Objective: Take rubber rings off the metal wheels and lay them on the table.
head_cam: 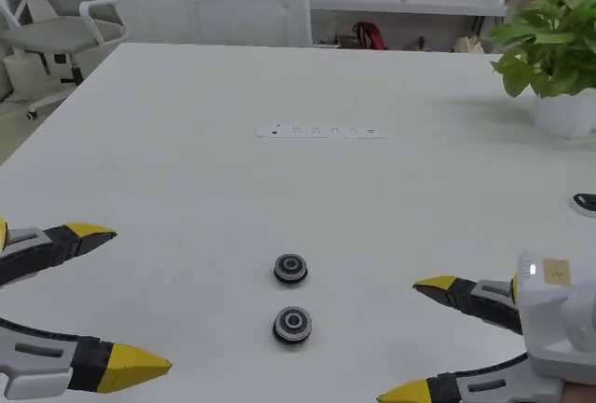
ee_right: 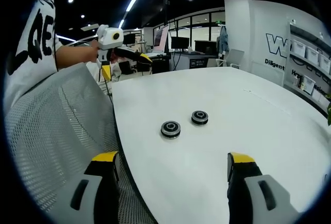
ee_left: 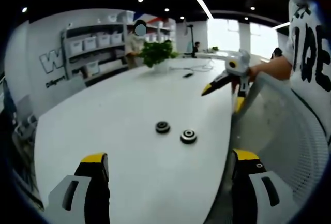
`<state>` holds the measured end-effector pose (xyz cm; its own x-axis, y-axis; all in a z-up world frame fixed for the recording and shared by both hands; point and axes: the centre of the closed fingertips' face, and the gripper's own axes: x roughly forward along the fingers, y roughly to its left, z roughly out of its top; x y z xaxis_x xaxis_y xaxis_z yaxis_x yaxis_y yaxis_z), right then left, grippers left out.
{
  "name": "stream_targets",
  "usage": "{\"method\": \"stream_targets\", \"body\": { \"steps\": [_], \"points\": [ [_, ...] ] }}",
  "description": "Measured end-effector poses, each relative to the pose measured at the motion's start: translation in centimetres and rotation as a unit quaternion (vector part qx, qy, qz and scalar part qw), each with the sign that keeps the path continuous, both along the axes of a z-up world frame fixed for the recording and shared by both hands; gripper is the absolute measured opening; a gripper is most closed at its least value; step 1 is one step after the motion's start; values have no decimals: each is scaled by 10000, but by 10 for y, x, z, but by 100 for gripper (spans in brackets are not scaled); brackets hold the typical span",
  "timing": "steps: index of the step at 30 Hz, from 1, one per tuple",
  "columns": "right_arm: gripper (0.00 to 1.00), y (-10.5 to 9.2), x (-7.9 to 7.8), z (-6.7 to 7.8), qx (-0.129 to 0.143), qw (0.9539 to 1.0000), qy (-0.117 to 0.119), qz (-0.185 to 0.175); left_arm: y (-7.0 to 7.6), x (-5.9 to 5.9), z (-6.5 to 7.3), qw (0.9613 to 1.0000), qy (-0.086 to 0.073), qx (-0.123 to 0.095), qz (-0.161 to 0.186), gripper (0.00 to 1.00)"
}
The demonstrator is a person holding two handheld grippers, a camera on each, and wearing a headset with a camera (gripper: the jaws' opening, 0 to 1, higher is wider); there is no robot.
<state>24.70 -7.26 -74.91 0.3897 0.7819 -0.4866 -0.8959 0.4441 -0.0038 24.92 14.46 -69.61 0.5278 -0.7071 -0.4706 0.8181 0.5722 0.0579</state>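
**Left gripper (head_cam: pixel 116 299) and right gripper (head_cam: pixel 419 338) spread wide, wheels untouched between them**

The left gripper, black-jawed with yellow tips, hovers over the near left of the white table (head_cam: pixel 186 142) with its jaws far apart and nothing between them. The right gripper, of the same make, mirrors it on the near right, equally wide open and equally empty. From where I stand this looks like a ready stance: both tools are held low and point inward.

Between them, well apart from either, two small round metal wheels sit flat on the tabletop, one just behind the other. The near wheel (head_cam: pixel 292 325) lies closer to the person and the far wheel (head_cam: pixel 291 269) just beyond it, not touching. Each wears its black rubber ring (ee_right: pixel 162 129) around the rim, so I judge that no ring has come off yet.

Lying flat, the wheels offer their rims to a sideways pinch. One gripper would likely need to steady a wheel while the other peels its ring. A potted green plant (head_cam: pixel 549 40) stands at the far right, well clear of the work.
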Motion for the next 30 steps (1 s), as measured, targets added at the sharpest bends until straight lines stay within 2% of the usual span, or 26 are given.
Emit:
{"method": "stream_targets", "body": {
  "steps": [11, 21, 30],
  "points": [
    [82, 5, 2, 0, -1, 10000, -6, 64, -12, -2, -5, 9997, 76, 68, -231, 100],
    [82, 14, 10, 5, 1, 9998, -88, 156, -26, -3, -9, 9987, 120, 143, -482, 100],
    [82, 16, 14, 7, -2, 9997, -136, 209, -31, 0, -10, 9983, 140, 144, -554, 100]
  ]
}}
